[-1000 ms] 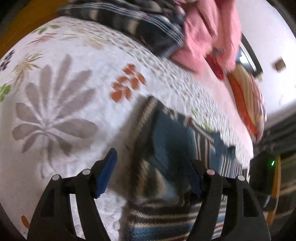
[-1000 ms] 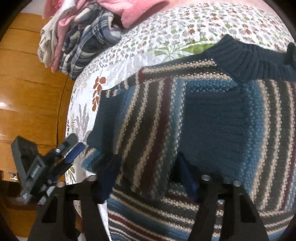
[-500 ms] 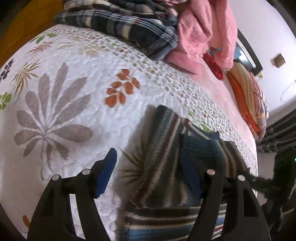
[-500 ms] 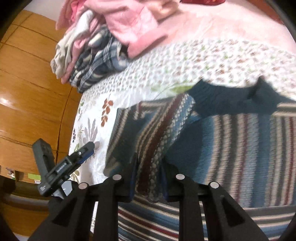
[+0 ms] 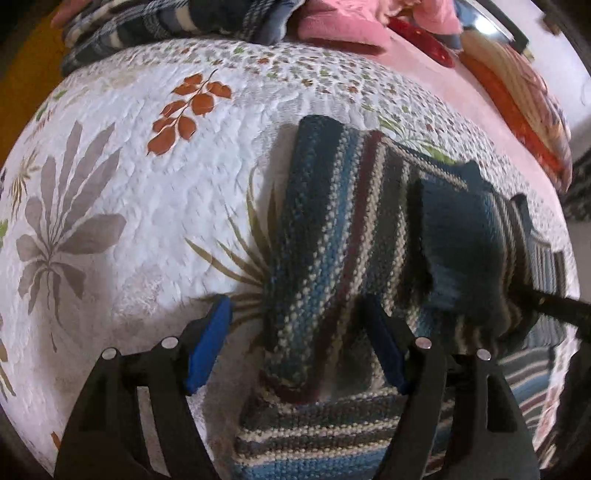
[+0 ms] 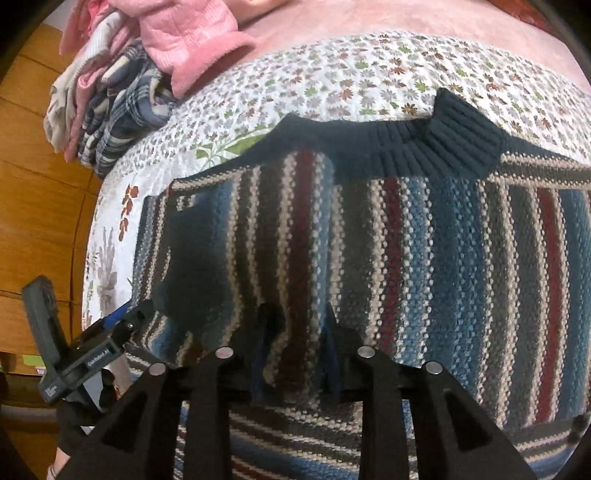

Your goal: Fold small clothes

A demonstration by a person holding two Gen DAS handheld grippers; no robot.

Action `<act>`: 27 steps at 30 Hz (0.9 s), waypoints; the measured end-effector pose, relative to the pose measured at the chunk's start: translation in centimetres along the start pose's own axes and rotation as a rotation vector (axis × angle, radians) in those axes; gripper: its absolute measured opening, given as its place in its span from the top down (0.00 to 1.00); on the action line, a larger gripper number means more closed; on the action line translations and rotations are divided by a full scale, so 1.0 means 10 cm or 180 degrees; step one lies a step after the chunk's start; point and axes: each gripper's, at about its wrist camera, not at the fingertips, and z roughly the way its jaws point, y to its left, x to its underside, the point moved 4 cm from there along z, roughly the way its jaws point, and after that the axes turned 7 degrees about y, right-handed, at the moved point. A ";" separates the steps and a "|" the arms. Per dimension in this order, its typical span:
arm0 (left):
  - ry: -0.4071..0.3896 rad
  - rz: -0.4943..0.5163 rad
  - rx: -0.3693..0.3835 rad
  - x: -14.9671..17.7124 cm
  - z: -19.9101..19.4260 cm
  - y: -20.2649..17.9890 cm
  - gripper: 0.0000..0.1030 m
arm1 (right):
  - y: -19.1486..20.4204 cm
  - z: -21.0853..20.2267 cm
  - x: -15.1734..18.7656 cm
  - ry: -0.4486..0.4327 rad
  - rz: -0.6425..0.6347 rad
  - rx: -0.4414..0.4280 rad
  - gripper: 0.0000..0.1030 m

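Observation:
A striped knit sweater in blue, maroon, cream and dark bands lies flat on the floral quilt, its navy ribbed collar at the far side. One sleeve is folded across the body, and its navy cuff rests on the stripes. My right gripper is shut on a fold of the striped sleeve fabric. My left gripper is open, its blue pads straddling the sleeve's near edge without pinching it. The left gripper also shows at the sweater's left edge in the right wrist view.
A pile of plaid and pink clothes sits at the quilt's far left corner, also seen as the clothes pile in the left wrist view. An orange striped pillow lies at the far right. Wooden panelling runs along the bed's left side.
My right gripper closed on the sleeve and drew it across the sweater's body. The left gripper stayed open and shifted a little, so the folded sleeve now lies between its fingers.

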 end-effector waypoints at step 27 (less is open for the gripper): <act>-0.0070 -0.0283 0.0007 -0.01 -0.06 0.42 0.23 | 1.33 0.63 0.10 0.0241 -0.1376 0.1097 0.39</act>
